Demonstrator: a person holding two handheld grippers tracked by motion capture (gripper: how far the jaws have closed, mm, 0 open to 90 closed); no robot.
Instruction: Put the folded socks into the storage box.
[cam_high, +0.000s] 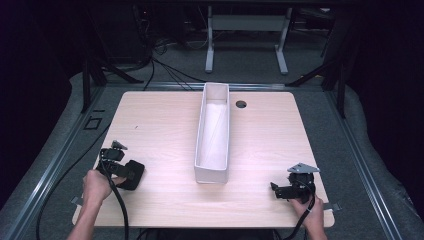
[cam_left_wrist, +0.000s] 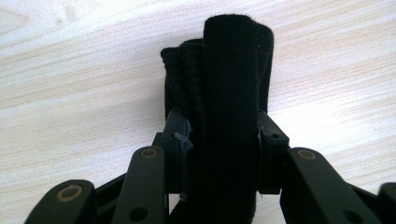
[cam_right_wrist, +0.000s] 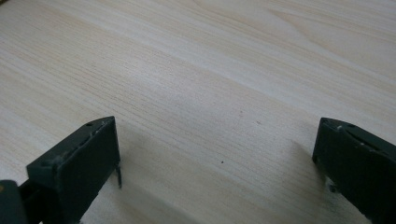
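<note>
A rolled black cloth (cam_left_wrist: 224, 84) lies on the light wooden table (cam_high: 160, 125) at the front left. My left gripper (cam_left_wrist: 219, 133) is shut on the black cloth, its jaws pressing both sides of the roll; in the high view the left gripper (cam_high: 129, 172) sits just left of the cloth (cam_high: 136, 175). At the front right, my right gripper (cam_high: 274, 189) stands open just above bare wood. In the right gripper view its own gripper (cam_right_wrist: 217, 144) has wide-apart jaws with nothing between them.
A long, narrow white box (cam_high: 201, 172), open on top, runs down the table's middle from the far edge. A round cable hole (cam_high: 241, 104) lies to its right. Black cables trail off the front left; a white desk frame (cam_high: 247, 22) stands beyond.
</note>
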